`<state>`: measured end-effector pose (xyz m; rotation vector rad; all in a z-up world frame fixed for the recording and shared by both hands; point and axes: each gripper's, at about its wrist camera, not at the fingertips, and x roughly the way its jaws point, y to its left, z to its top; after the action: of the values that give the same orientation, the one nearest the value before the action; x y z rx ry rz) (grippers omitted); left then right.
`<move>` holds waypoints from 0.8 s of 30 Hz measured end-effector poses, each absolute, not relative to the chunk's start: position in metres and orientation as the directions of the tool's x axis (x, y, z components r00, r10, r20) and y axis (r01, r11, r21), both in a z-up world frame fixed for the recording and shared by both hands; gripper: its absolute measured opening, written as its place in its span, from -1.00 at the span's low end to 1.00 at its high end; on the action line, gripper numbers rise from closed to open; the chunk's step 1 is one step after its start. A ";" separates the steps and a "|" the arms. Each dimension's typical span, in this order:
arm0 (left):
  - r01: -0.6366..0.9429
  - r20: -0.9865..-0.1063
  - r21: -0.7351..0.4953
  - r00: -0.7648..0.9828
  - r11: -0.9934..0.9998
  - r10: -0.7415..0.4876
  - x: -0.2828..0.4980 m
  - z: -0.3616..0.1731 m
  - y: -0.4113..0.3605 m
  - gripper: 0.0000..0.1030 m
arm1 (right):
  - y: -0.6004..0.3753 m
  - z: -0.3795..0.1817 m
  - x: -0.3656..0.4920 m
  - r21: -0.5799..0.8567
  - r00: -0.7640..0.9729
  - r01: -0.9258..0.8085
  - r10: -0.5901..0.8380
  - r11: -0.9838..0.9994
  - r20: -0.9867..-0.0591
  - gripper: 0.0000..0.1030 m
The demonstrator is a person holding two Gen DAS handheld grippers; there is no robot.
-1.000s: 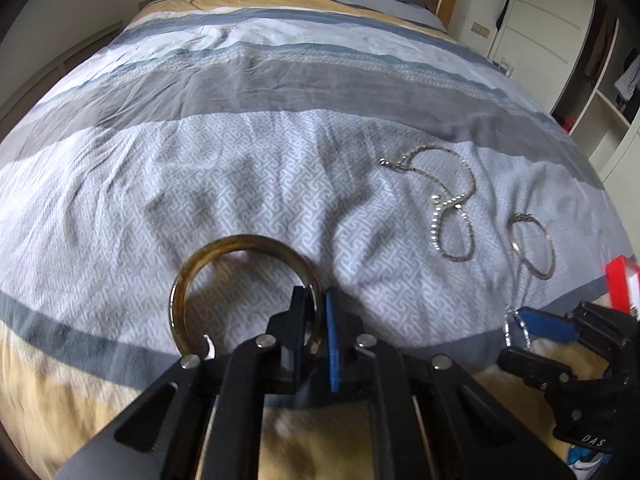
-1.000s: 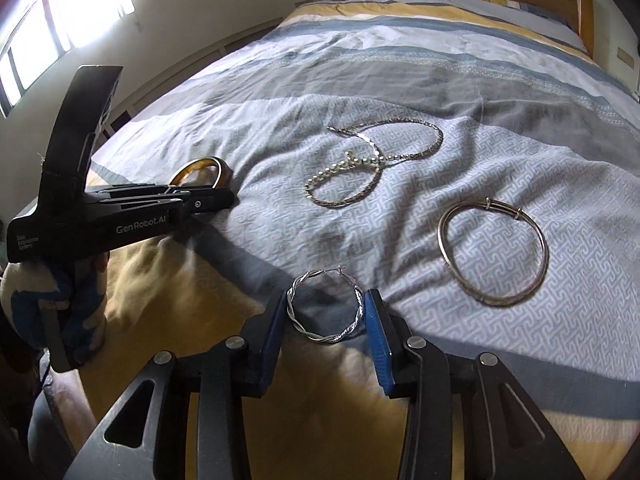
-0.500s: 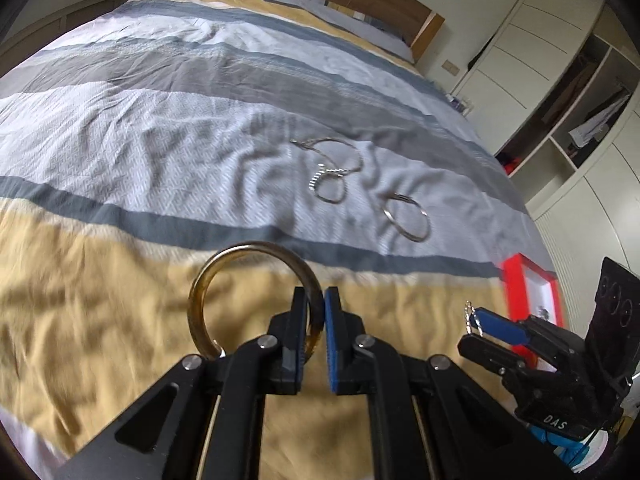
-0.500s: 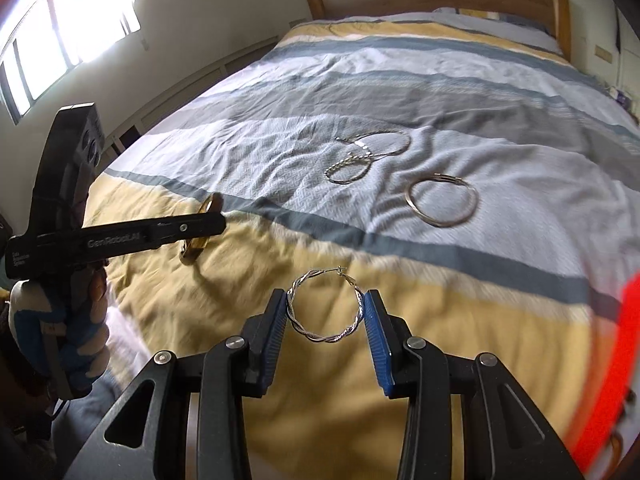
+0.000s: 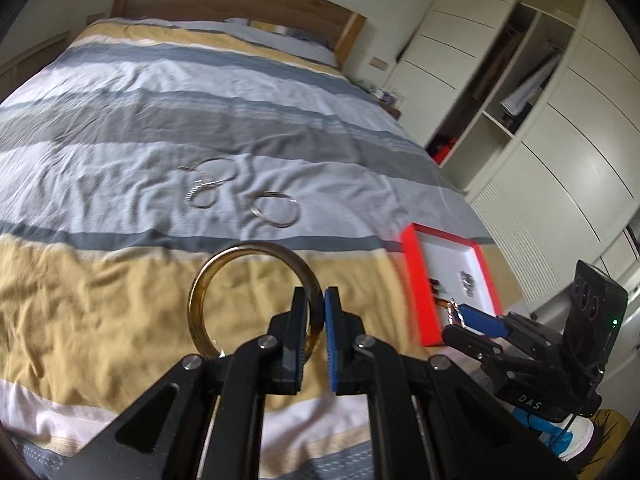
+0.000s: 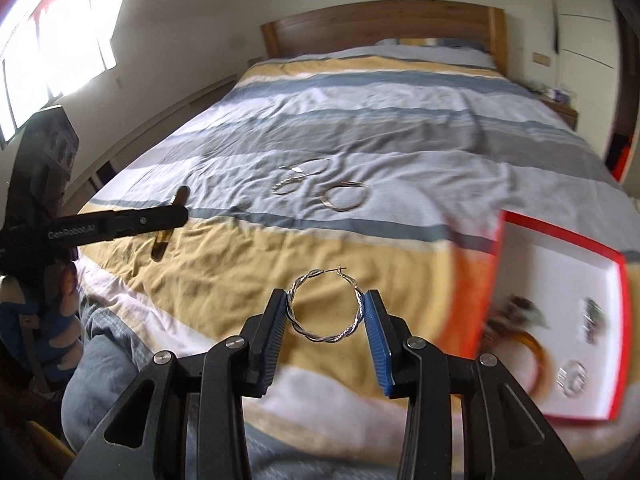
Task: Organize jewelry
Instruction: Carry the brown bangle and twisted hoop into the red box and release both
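one striped bedspread point(image 5: 160, 128) beneath a wooden headboard point(image 5: 224, 4), wardrobes point(image 5: 560, 128) alongside.

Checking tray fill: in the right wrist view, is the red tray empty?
No. The red tray already holds an amber bangle and a few small blurred pieces on its white liner.

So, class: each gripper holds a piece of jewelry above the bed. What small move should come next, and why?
Probably carry the right gripper, shut on the twisted silver hoop, over the red tray and lower it onto the bare white floor. The tray lies nearest that side and already holds other pieces.
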<state>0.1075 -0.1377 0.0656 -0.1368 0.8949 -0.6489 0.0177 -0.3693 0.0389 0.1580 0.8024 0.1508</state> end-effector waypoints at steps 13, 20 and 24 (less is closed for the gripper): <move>0.690 -0.726 -0.286 0.297 0.665 -0.620 0.072 0.067 -0.302 -0.85 | -0.502 0.021 -0.018 0.152 0.682 0.123 0.028 0.981 -0.731 -0.24; 0.756 -0.747 -0.275 0.221 0.594 -0.627 0.087 0.050 -0.389 -0.85 | -0.559 0.003 0.026 0.114 0.654 0.158 -0.017 0.981 -0.756 -0.24; 0.773 -0.764 -0.287 0.171 0.566 -0.622 0.096 0.028 -0.421 -0.85 | -0.583 -0.010 0.053 0.090 0.630 0.164 -0.034 0.982 -0.776 -0.24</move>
<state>0.0961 -0.4209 0.0281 0.1815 0.9834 -0.9980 0.0532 -0.5834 -0.0104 0.1574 0.8833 -0.1142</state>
